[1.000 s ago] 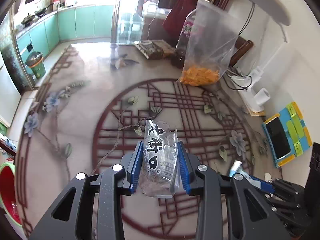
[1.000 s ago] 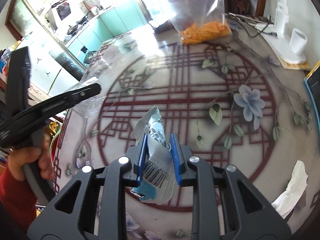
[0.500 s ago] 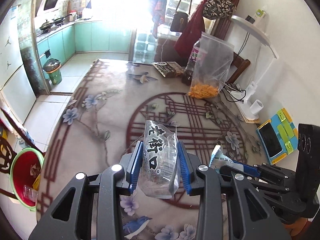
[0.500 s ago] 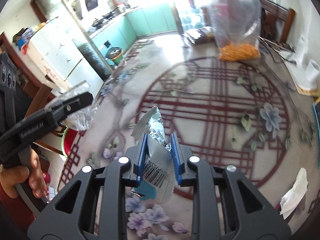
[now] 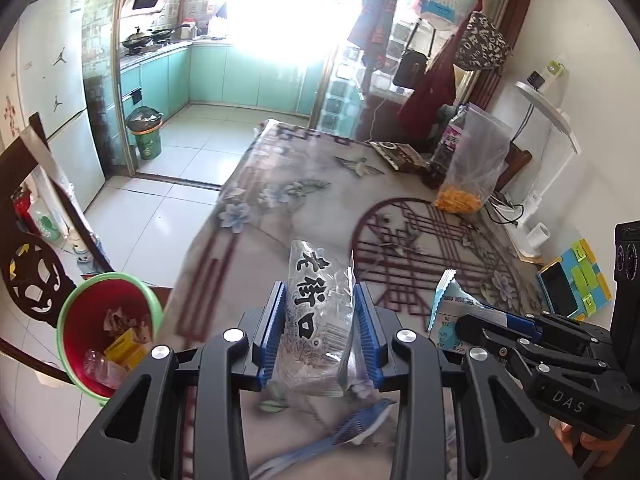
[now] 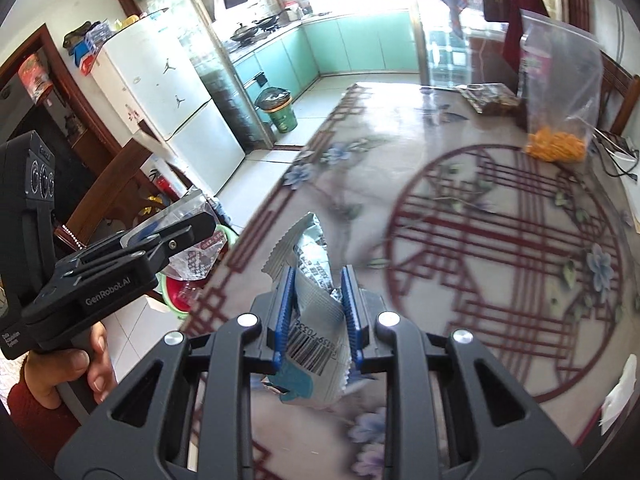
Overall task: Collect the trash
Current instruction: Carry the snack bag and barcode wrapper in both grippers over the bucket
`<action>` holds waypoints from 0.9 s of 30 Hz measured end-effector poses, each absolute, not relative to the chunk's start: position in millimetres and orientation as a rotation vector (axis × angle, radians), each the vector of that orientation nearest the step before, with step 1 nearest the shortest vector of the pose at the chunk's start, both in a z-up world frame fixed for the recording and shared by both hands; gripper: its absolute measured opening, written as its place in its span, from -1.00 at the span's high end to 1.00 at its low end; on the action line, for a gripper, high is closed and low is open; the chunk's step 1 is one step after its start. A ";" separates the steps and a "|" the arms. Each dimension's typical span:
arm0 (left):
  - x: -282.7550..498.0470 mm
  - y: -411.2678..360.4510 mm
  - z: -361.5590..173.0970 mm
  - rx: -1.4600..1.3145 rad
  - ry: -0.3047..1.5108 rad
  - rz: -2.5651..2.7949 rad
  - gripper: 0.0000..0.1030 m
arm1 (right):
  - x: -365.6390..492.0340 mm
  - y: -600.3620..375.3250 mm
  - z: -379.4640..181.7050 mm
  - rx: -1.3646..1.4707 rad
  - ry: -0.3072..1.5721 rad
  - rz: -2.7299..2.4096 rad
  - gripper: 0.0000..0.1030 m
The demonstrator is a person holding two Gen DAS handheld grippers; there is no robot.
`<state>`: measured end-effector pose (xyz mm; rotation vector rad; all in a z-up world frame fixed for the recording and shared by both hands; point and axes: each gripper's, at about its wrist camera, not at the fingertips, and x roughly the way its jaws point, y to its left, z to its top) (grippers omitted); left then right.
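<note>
My left gripper (image 5: 319, 300) is shut on a clear plastic wrapper (image 5: 318, 312) with black characters, held above the table's left edge. My right gripper (image 6: 316, 280) is shut on a silver and blue snack wrapper (image 6: 314, 320) with a barcode; that wrapper also shows in the left wrist view (image 5: 450, 312). A red bin with a green rim (image 5: 106, 326) stands on the floor left of the table, holding crumpled trash. In the right wrist view the left gripper (image 6: 176, 232) hangs over the bin (image 6: 180, 296). A white crumpled tissue (image 6: 620, 388) lies on the table at the right.
The flower-patterned table (image 5: 288, 208) carries a clear bag of orange snacks (image 5: 468, 176), a dark packet (image 5: 400, 154), a white lamp base (image 5: 536, 236) and a phone on a blue case (image 5: 572, 284). A dark wooden chair (image 5: 36, 280) stands by the bin. A green kitchen bin (image 5: 146, 136) is farther off.
Both grippers have pulled back and to the left from over the table's middle towards its left edge, still holding their wrappers. The red bin has come into full view.
</note>
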<state>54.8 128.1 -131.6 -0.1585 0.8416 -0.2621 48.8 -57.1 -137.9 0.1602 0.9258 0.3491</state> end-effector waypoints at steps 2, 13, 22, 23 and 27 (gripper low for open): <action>55.3 151.9 -133.0 -0.163 0.841 -0.252 0.37 | 50.3 -38.0 -138.0 0.160 0.930 0.353 0.54; 63.4 269.6 -144.1 -0.179 0.844 -0.170 0.37 | 67.2 77.6 -144.7 0.149 0.946 0.411 0.54; 69.2 342.2 -156.4 -0.224 0.849 -0.075 0.37 | 83.5 148.2 -144.2 0.099 0.957 0.490 0.54; 70.0 347.6 -157.5 -0.230 0.849 -0.066 0.37 | 85.7 156.0 -143.8 0.090 0.958 0.501 0.54; 72.7 364.9 -162.1 -0.254 0.853 -0.035 0.37 | 93.6 174.7 -144.1 0.070 0.965 0.530 0.53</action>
